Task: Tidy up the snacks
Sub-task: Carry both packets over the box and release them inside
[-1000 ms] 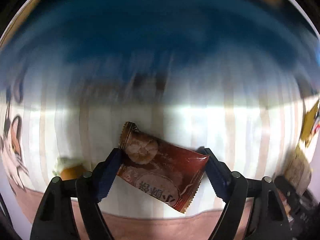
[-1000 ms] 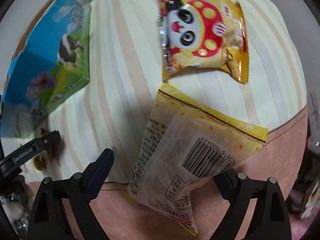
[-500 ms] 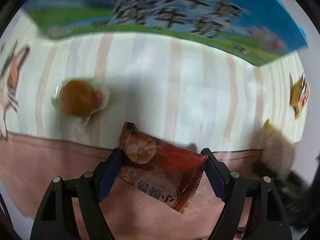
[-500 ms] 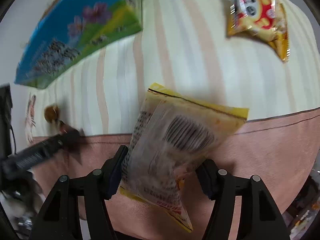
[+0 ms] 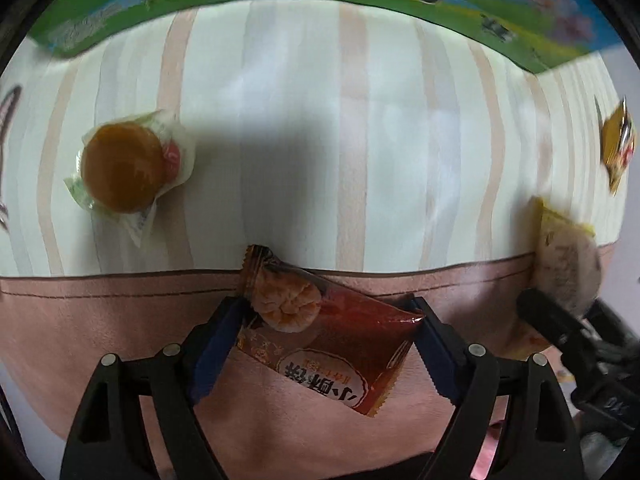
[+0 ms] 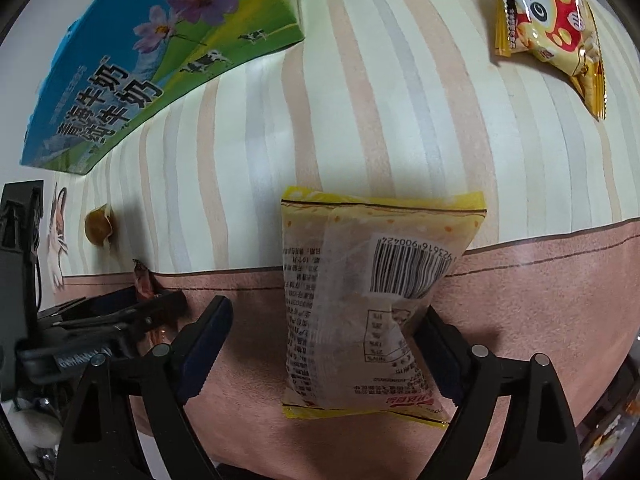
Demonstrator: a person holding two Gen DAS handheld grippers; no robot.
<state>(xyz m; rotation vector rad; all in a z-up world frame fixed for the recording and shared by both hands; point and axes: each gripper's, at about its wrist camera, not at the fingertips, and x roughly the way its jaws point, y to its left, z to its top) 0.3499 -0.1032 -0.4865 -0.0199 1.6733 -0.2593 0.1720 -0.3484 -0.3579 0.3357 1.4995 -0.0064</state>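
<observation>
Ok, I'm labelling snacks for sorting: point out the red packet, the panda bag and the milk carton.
red packet [image 5: 344, 332], left wrist view, on its dark red middle.
panda bag [image 6: 548, 24], right wrist view, on the panda's printed face.
milk carton [image 6: 132, 80], right wrist view, on the printed side near the lettering.

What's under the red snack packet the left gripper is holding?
Under the red packet, held by the left gripper, the pink border of the tablecloth shows all around. The patch directly beneath is covered, so that stays unknown.
</observation>
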